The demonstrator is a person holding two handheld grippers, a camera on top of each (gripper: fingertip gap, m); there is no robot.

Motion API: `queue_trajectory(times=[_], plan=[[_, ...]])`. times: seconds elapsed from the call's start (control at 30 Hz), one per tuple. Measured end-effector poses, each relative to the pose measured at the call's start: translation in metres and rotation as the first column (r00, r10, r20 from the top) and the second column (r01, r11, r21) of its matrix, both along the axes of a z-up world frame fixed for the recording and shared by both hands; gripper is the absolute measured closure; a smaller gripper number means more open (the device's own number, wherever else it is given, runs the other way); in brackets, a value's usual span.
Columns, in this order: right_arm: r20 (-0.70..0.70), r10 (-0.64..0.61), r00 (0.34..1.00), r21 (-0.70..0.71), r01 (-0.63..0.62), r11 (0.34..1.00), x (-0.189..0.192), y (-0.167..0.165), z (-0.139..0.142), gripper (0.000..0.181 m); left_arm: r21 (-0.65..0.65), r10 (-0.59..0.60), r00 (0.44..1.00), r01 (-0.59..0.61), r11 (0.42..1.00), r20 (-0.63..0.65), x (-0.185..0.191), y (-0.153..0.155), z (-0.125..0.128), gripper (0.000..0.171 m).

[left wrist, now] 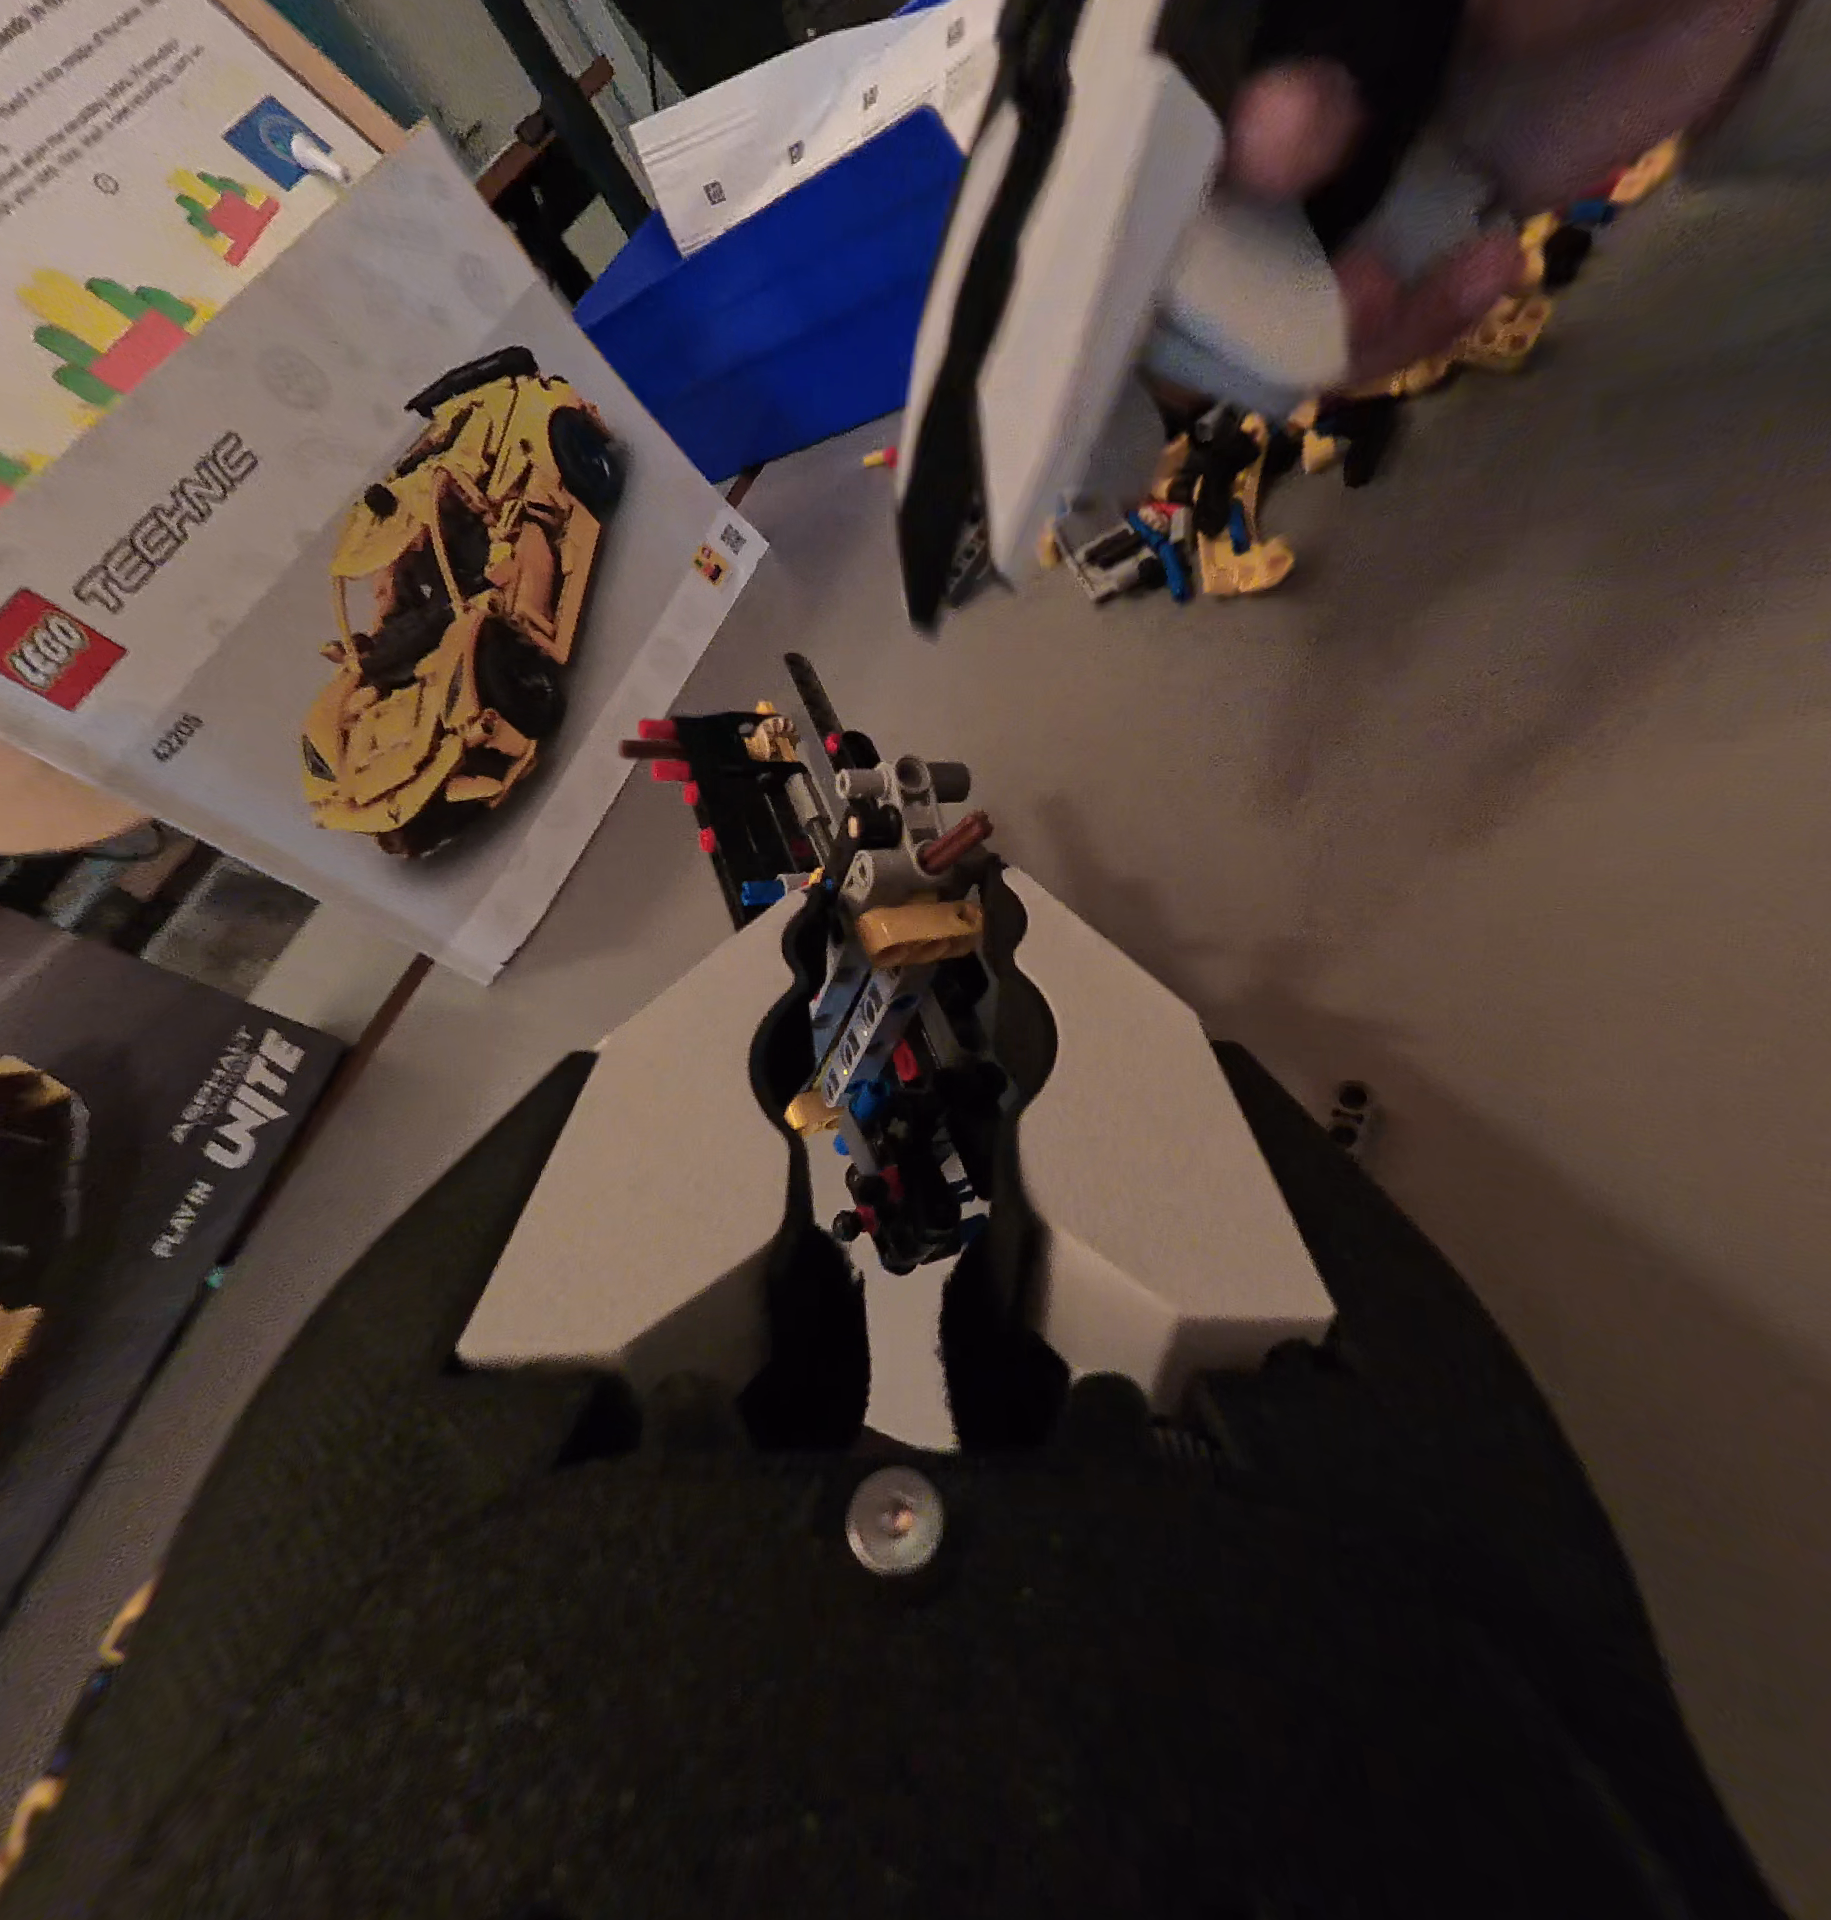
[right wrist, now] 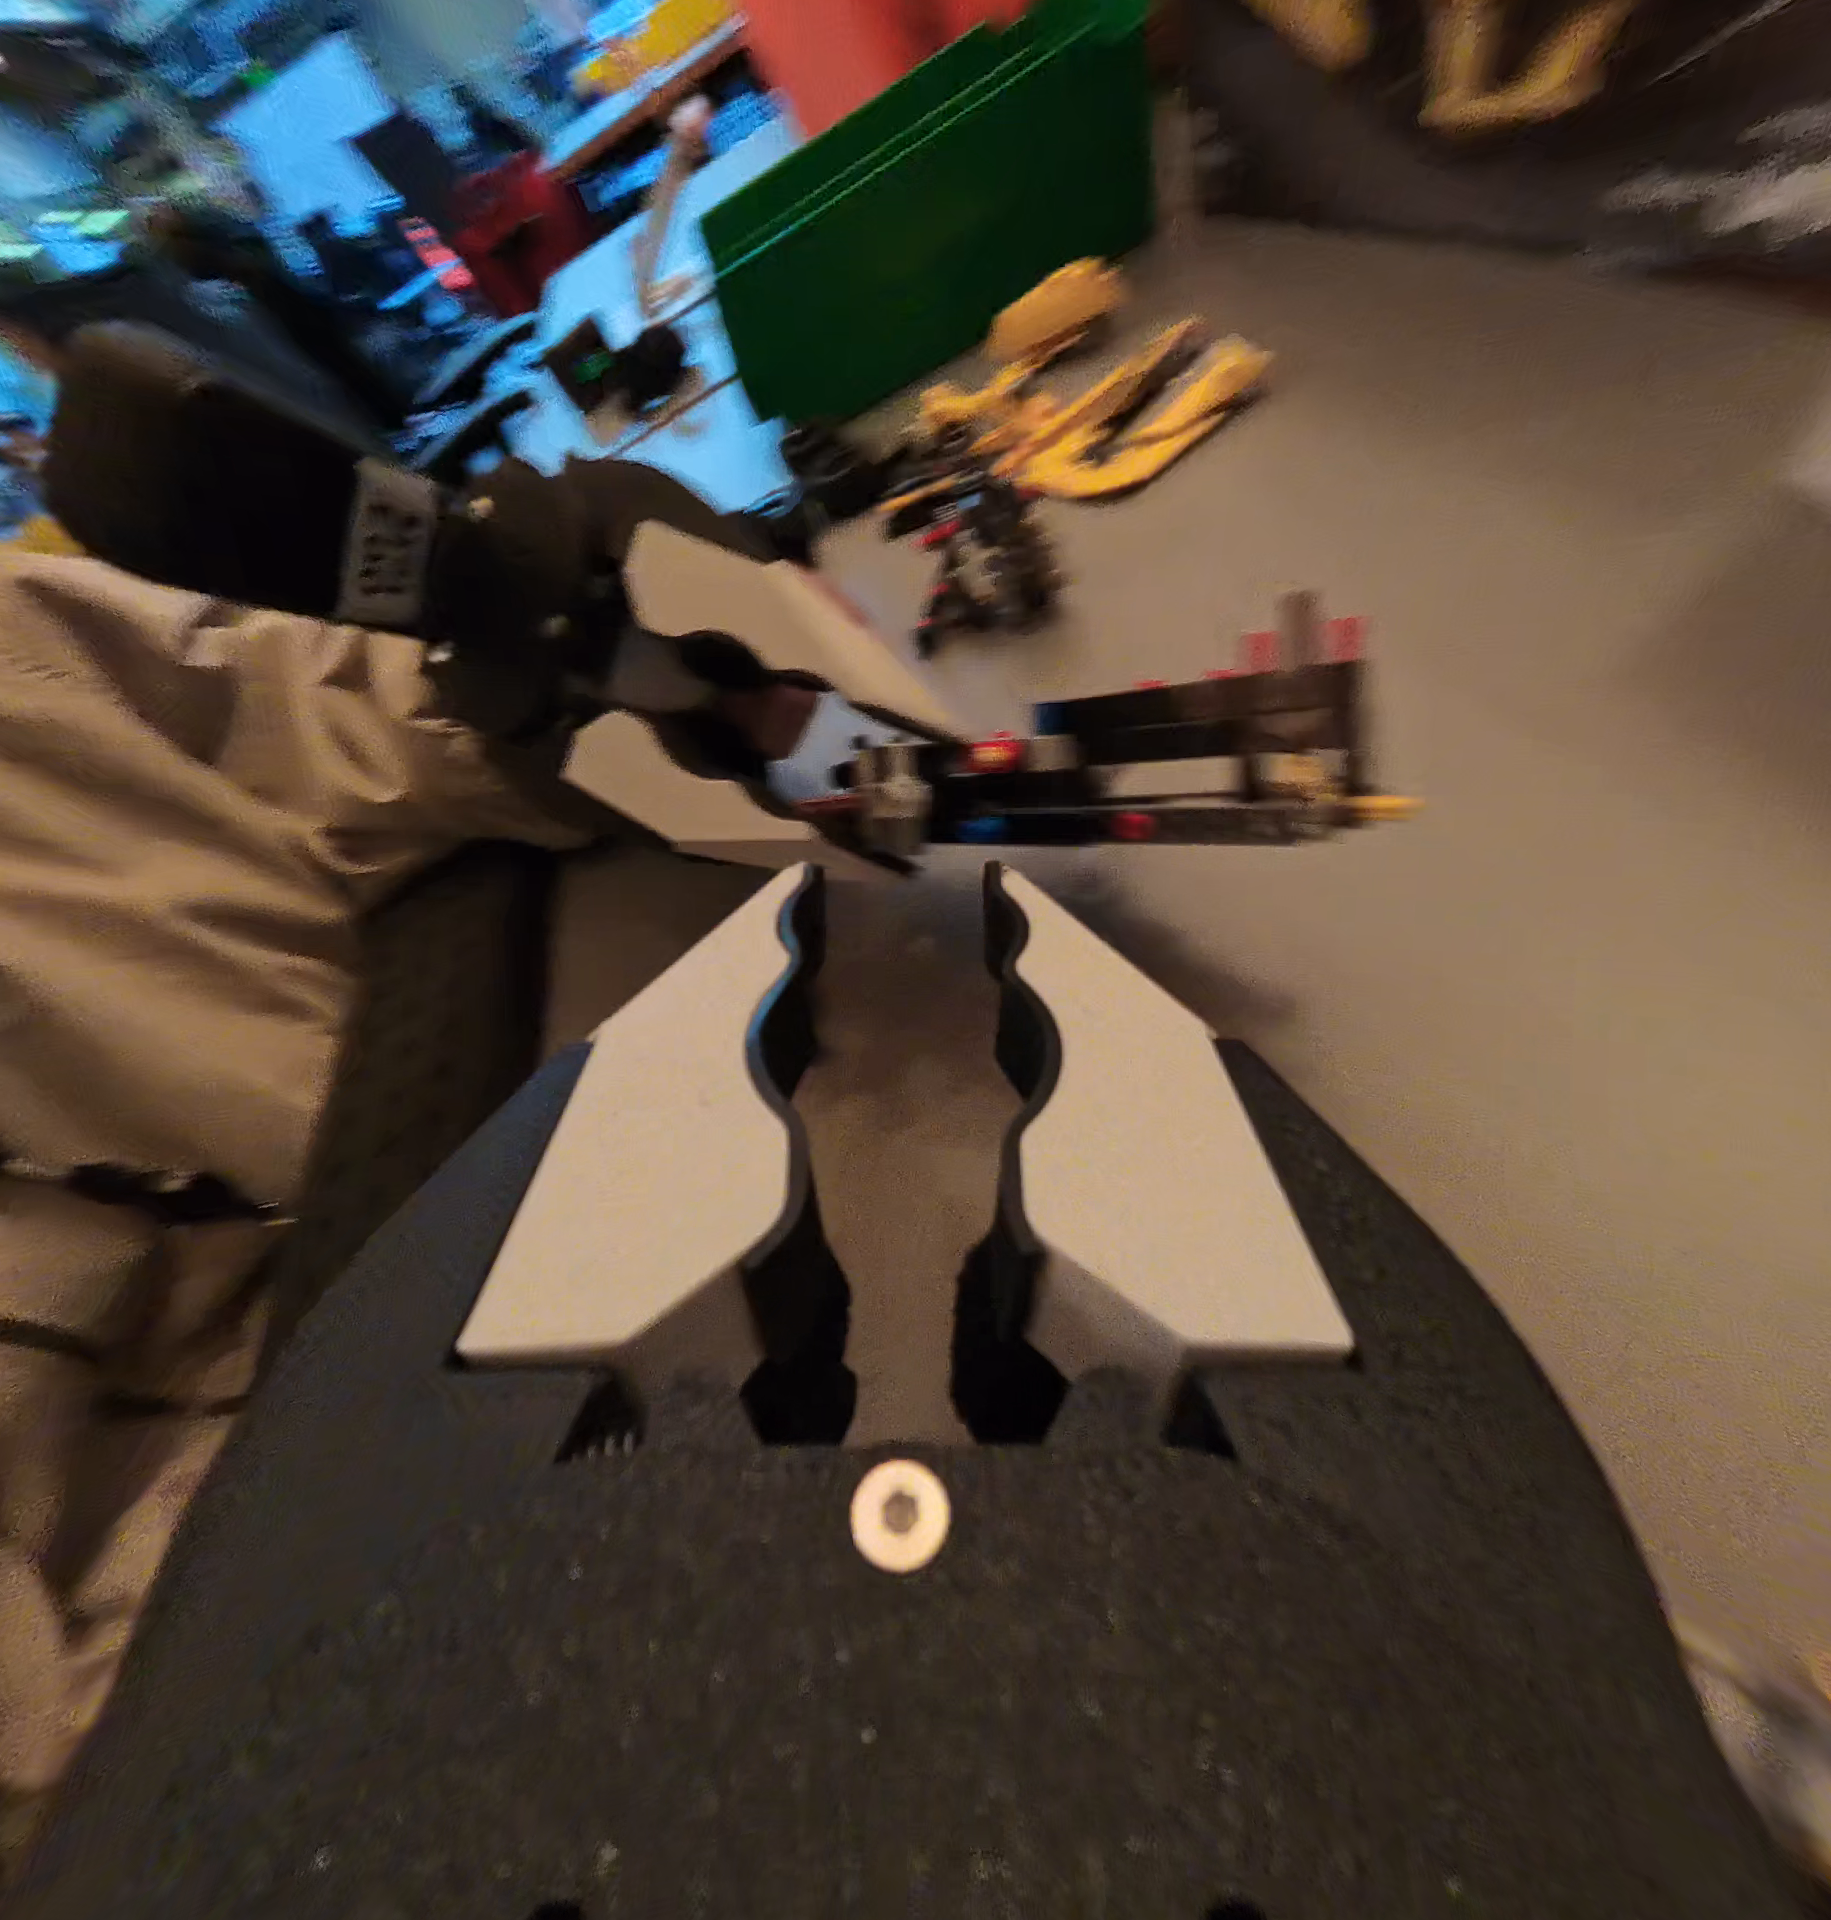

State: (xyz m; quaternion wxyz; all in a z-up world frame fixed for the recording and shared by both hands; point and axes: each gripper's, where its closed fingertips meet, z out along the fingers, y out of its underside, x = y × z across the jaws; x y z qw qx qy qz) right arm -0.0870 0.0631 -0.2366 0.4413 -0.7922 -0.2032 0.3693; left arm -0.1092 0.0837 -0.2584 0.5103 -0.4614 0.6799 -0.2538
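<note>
**Brick chassis clamped in left hand-held gripper above grey desk**

Brick-built chassis (left wrist: 895,997), black and grey with blue, red and yellow parts, sits pinched between the fingers of my left hand-held gripper (left wrist: 895,904), which is closed tight on its near end; the far end juts out past the fingertips over the grey desk (left wrist: 1462,935). From my right wrist view the same chassis (right wrist: 1150,753) reaches out level to the right of the left hand-held gripper (right wrist: 890,790), clear of the desk (right wrist: 1513,1039). My right hand-held gripper (right wrist: 900,883) holds nothing, its fingers parted by a moderate gap, tips just near of the chassis; I see it from the left wrist view as a blurred shape at far right (left wrist: 1004,343). An instruction booklet (left wrist: 371,582) with a yellow car on its cover lies at far left, a blue bin (left wrist: 776,322) beyond it. Loose yellow and black brick assemblies (left wrist: 1202,509) lie on the desk at far right. In the right wrist view a green bin (right wrist: 932,239) stands far off, with yellow panels (right wrist: 1098,405) beside it. A beige sleeve (right wrist: 163,831) fills the left of that view.
</note>
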Motion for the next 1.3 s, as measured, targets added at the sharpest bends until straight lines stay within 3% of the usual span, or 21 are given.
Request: queue_trajectory(times=[0.1, 0.27, 0.37, 0.73, 1.23, 1.27, 1.3], plan=[[0.007, 0.082, 0.997, -0.074, -0.081, 0.994, -0.029, 0.004, -0.017, 0.157, -0.028, -0.016, 1.000, 0.016, 0.999, -0.003, 0.000, -0.002, -0.001, 0.142], [0.005, 0.067, 0.998, -0.080, -0.066, 0.995, -0.028, 0.008, -0.024, 0.175, 0.002, -0.034, 0.999, 0.034, 0.999, -0.025, 0.001, -0.007, -0.006, 0.142], [-0.060, 0.069, 0.996, -0.083, -0.074, 0.994, -0.028, 0.008, -0.019, 0.176, 0.004, -0.032, 0.999, 0.032, 0.999, -0.010, 0.001, -0.006, -0.003, 0.142], [-0.060, 0.074, 0.995, -0.193, -0.085, 0.978, -0.017, 0.004, -0.032, 0.175, -0.270, 0.012, 1.000, -0.017, 0.963, -0.020, 0.010, -0.008, -0.006, 0.142], [0.179, 0.014, 0.984, -0.170, 0.017, 0.985, -0.011, 0.008, -0.045, 0.176, -0.452, 0.119, 0.993, -0.109, 0.885, -0.005, 0.014, 0.000, -0.005, 0.142], [0.239, 0.076, 0.968, -0.214, -0.024, 0.977, -0.013, -0.001, -0.059, 0.176, -0.468, 0.173, 0.984, -0.130, 0.874, 0.049, 0.012, 0.012, 0.007, 0.142], [0.262, 0.147, 0.954, -0.302, -0.063, 0.951, -0.021, -0.014, -0.082, 0.176, -0.553, 0.215, 0.972, -0.127, 0.823, 0.098, 0.009, 0.027, 0.022, 0.144]])
